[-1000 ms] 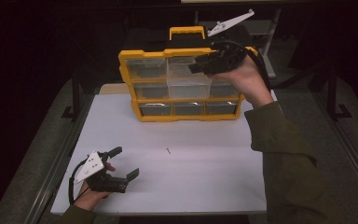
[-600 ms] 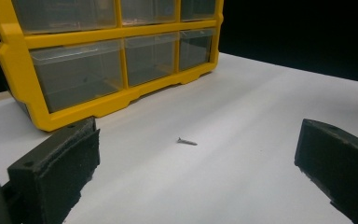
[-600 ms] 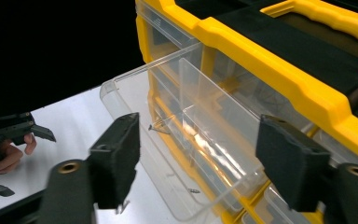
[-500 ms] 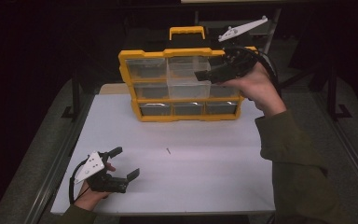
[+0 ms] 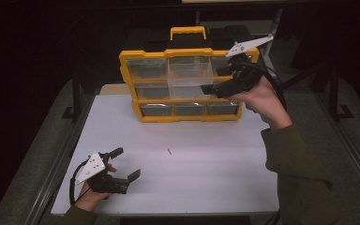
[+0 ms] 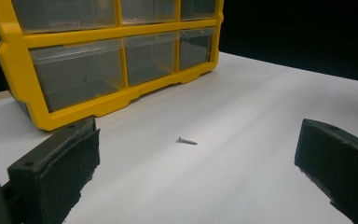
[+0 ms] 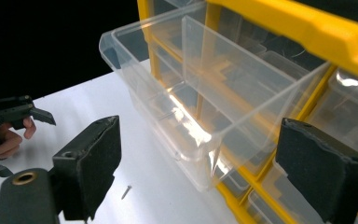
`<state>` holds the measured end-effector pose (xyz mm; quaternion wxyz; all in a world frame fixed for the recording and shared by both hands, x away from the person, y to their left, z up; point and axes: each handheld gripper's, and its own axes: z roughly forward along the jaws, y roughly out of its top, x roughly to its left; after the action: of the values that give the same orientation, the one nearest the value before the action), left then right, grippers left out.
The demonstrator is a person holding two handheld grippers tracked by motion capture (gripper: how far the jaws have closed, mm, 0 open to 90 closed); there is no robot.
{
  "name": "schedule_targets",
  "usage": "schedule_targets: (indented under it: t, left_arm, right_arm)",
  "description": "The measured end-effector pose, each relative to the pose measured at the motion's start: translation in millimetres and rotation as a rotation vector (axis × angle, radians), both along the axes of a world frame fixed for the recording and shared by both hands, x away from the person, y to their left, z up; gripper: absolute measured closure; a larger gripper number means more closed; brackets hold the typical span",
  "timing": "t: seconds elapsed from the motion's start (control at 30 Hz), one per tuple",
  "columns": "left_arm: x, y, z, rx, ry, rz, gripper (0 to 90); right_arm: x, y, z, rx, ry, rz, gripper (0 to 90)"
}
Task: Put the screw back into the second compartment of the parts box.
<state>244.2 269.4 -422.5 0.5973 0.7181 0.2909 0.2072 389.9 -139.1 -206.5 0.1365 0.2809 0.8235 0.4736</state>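
The clear plastic drawer (image 7: 200, 116) is left pulled out of the yellow organizer's (image 5: 186, 117) middle column, the right claw (image 5: 222, 80), its jaws just spread, held empty beside it, while the small screw (image 5: 169, 151) is framed by the spread left claw (image 5: 124, 165) near left, likely for pickup.

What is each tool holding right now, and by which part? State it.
Nothing. The right tool has just opened beside the pulled-out clear drawer; the left tool stands open over the table, short of the screw.

We see a brightly lit white table (image 5: 187, 178) ringed by near-black surroundings; glare streaks the clear drawer (image 7: 200, 116) above it, and the nearest jaws look slightly soft.
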Motion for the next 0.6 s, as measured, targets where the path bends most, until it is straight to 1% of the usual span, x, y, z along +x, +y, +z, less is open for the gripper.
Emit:
schedule_targets:
  t: [0.07,0.23,0.33,0.47,0.5,0.57,0.6]
  left_arm:
    - [0.5,0.5,0.2,0.006,-0.006,-0.002,0.0]
    - [0.5,0.8,0.3,0.006,-0.006,-0.002,0.0]
    - [0.6,1.6,0.4,0.017,-0.009,-0.004,0.0]
    - [0.5,1.5,0.4,0.016,-0.007,-0.003,0.0]
    - [0.1,1.3,0.4,0.012,-0.001,0.0,0.0]
    - [0.2,1.2,0.3,0.01,-0.001,0.001,0.0]
    - [0.2,1.1,0.2,0.009,-0.001,0.0,0.0]
  right_arm:
    - [-1.0,-0.5,-3.7,0.0,0.001,-0.003,13.0]
    - [-2.9,-1.2,-17.1,0.0,-0.001,-0.002,10.8]
    - [-4.5,-1.3,-25.6,-0.001,-0.005,-0.001,10.2]
    - [-6.2,-1.3,-39.2,-0.003,0.005,0.001,9.6]
    - [-6.0,-1.4,-41.7,-0.005,0.001,0.003,9.6]
    - [-6.7,-1.2,-47.6,-0.001,0.007,0.0,9.5]
    - [-7.0,-1.0,-51.4,-0.004,0.002,0.001,9.5]
